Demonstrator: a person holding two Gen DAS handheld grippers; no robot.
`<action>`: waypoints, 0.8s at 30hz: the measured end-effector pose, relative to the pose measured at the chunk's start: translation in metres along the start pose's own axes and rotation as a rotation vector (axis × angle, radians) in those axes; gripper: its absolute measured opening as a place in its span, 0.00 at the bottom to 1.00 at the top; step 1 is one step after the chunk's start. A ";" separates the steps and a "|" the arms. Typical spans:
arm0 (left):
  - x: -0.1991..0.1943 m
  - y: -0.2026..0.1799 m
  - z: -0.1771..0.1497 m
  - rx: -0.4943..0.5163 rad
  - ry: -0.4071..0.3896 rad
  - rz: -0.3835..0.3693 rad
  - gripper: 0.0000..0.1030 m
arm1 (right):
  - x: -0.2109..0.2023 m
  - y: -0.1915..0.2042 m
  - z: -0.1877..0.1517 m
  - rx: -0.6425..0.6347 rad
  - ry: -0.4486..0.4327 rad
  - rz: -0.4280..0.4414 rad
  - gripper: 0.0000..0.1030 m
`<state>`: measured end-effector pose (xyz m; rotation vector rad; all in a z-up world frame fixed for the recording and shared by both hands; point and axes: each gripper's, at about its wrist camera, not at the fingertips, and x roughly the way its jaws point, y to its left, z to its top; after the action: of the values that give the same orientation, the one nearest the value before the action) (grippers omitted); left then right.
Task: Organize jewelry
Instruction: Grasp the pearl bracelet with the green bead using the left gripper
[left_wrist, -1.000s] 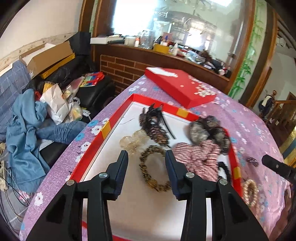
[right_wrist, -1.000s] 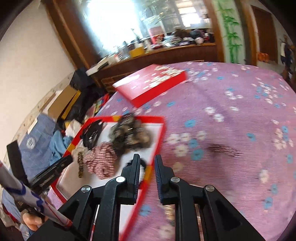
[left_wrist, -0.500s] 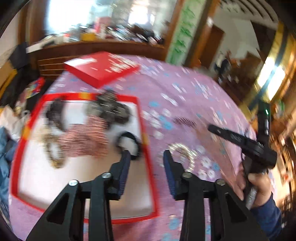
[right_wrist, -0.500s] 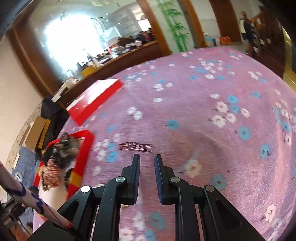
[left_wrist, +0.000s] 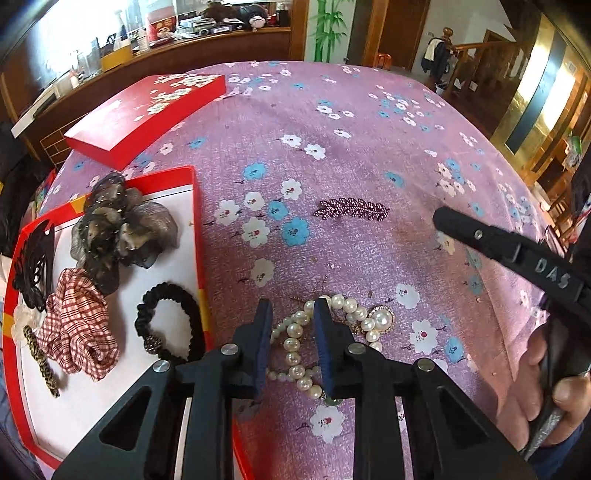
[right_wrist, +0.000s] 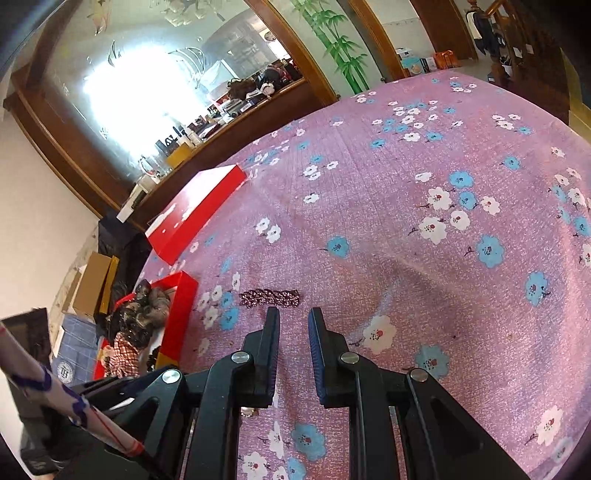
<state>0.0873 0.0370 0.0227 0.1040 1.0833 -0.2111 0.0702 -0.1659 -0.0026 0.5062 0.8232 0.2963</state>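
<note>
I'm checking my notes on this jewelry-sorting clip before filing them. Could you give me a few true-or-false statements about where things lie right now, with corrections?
1. The pearl bracelet lies on the tablecloth, outside the red tray. True.
2. The left gripper is clamped shut on the black hair tie. False: it is open, its fingers straddling the pearls; the hair tie lies in the tray.
3. The purple beaded hair clip lies inside the tray. False: it lies on the tablecloth.
4. The right gripper is open and holds nothing. True.
5. The checked scrunchie lies in the tray. True.
</note>
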 end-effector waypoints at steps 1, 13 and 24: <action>0.002 -0.001 0.000 0.007 0.005 0.007 0.21 | 0.000 0.000 0.000 0.002 0.000 0.003 0.17; -0.009 0.004 0.010 -0.046 -0.089 -0.023 0.09 | -0.001 0.002 -0.001 -0.009 0.005 0.015 0.17; -0.036 0.055 0.016 -0.224 -0.316 -0.064 0.09 | 0.023 0.045 -0.022 -0.188 0.164 0.129 0.17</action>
<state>0.0974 0.0922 0.0606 -0.1614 0.7890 -0.1562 0.0656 -0.1104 -0.0056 0.3626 0.9127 0.5339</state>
